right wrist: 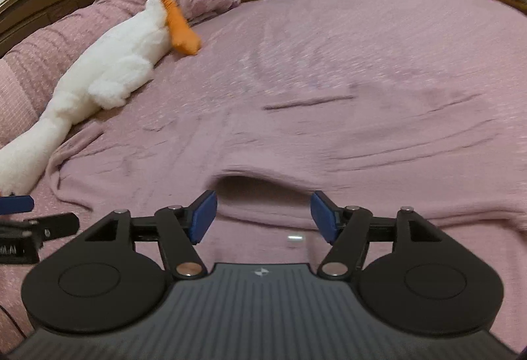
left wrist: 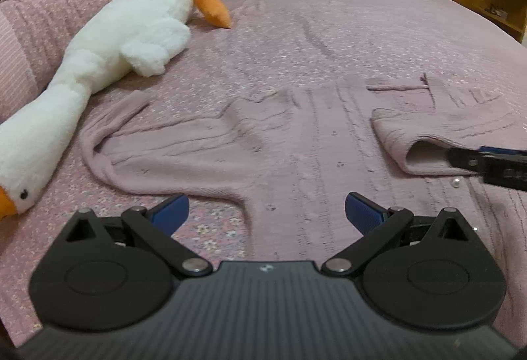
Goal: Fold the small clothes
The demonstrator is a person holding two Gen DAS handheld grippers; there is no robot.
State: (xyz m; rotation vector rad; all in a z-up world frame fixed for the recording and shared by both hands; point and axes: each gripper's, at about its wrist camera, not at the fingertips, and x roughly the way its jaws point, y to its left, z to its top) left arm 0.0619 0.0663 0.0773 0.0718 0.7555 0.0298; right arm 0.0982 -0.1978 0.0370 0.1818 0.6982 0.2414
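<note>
A mauve knitted sweater (left wrist: 296,142) lies spread on the bed (left wrist: 329,30), its right sleeve folded inward. The left gripper (left wrist: 266,211) hovers over the hem, jaws apart and empty. The right gripper (right wrist: 263,215) stands apart too, nothing between its pads, facing the folded sleeve's cuff. A white plush goose (left wrist: 125,30) lies at left.

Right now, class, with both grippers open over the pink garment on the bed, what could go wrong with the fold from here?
1. The folded sleeve gapes at its edge and may spring back now that the right gripper holds nothing.
2. The garment nearly matches the bedspread, so the left gripper could pinch both layers.
3. The other sleeve lies close to the toy goose and might snag it.
</note>
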